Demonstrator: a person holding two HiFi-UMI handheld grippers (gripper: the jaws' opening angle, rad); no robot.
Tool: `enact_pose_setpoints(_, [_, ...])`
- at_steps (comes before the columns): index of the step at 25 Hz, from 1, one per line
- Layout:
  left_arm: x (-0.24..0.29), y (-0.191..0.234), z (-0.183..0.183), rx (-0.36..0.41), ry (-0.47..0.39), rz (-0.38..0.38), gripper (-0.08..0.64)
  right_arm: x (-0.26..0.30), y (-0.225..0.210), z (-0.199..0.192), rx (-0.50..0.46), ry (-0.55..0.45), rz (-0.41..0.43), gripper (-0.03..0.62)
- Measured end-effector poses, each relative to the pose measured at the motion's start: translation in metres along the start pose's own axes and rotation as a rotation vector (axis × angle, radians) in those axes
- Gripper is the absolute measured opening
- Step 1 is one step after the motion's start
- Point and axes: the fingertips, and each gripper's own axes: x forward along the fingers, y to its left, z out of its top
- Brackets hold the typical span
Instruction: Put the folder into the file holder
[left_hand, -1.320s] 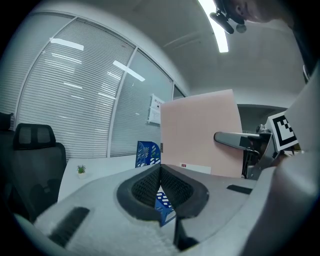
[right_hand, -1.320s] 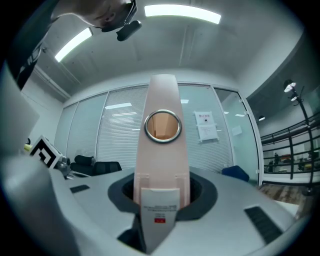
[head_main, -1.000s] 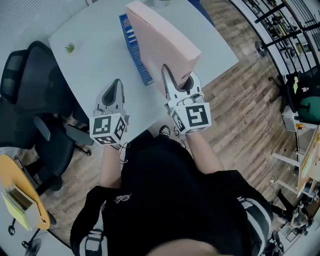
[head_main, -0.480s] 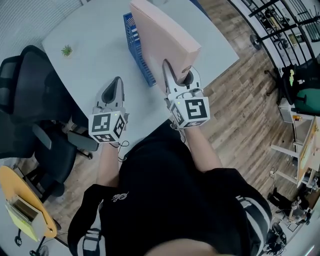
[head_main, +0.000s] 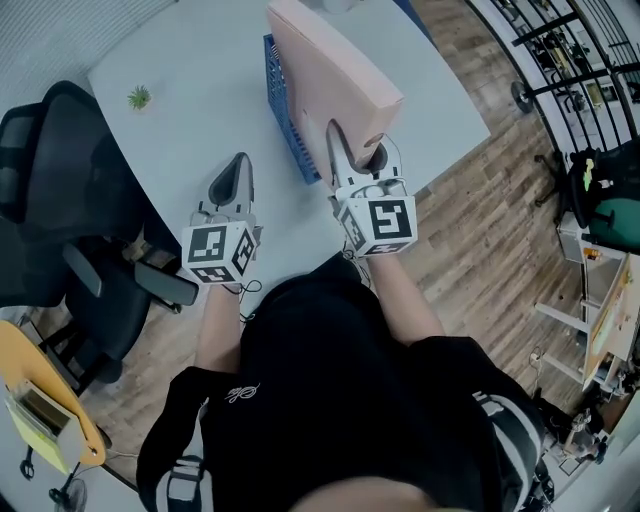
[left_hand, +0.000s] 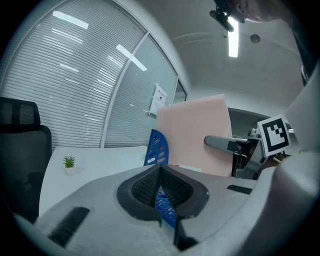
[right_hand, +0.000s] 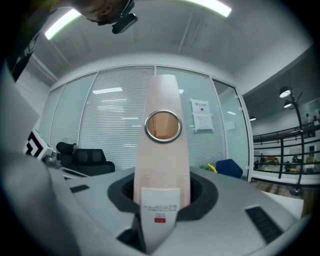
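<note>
Both grippers had edged forward since earlier. The right gripper (head_main: 357, 148) clamped the spine of the smooth pink folder (head_main: 330, 70), which stood upright ahead of it. The slotted blue file holder (head_main: 283, 100) stood just left. The left gripper (head_main: 238, 165) was closed and empty.

The folder (head_main: 335, 75) hides most of the blue file holder (head_main: 282, 100); its label (right_hand: 160, 205) is unreadable.

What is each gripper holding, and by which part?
Right gripper clamps the pink folder by its spine, at the labelled end. Left gripper holds nothing.

Black tee (head_main: 330, 370) w/ small white chest logo (head_main: 241, 396), poss. striped sleeve cuffs (head_main: 503, 425)
</note>
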Motion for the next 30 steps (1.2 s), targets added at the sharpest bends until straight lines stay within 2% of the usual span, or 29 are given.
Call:
enact_pose_setpoints(8, [0.021, 0.012, -0.011, -0.033, 0.012, 0.004, -0.002, 0.024, 0.006, -0.007, -0.006, -0.001, -0.003, 0.141])
enact_pose_setpoints(13, [0.026, 0.014, -0.013, -0.051, 0.01, 0.012, -0.002, 0.024, 0.007, -0.007, -0.02, 0.021, 0.018, 0.175])
enact_pose_setpoints(16, [0.025, 0.016, -0.015, -0.062, 0.009, 0.015, -0.002, 0.026, 0.009, -0.011, -0.019, 0.109, 0.059, 0.192])
enact_pose_setpoints(21, [0.021, 0.018, -0.017, -0.086, 0.0, 0.022, -0.002, 0.029, 0.014, -0.022, 0.014, 0.31, 0.152, 0.221])
enact_pose_setpoints(26, [0.017, 0.019, -0.018, -0.094, -0.003, 0.009, -0.002, 0.028, 0.02, -0.023, -0.013, 0.404, 0.191, 0.247])
enact_pose_setpoints(30, [0.015, 0.018, -0.015, -0.09, -0.016, 0.001, -0.002, 0.028, 0.026, -0.026, -0.018, 0.499, 0.269, 0.291])
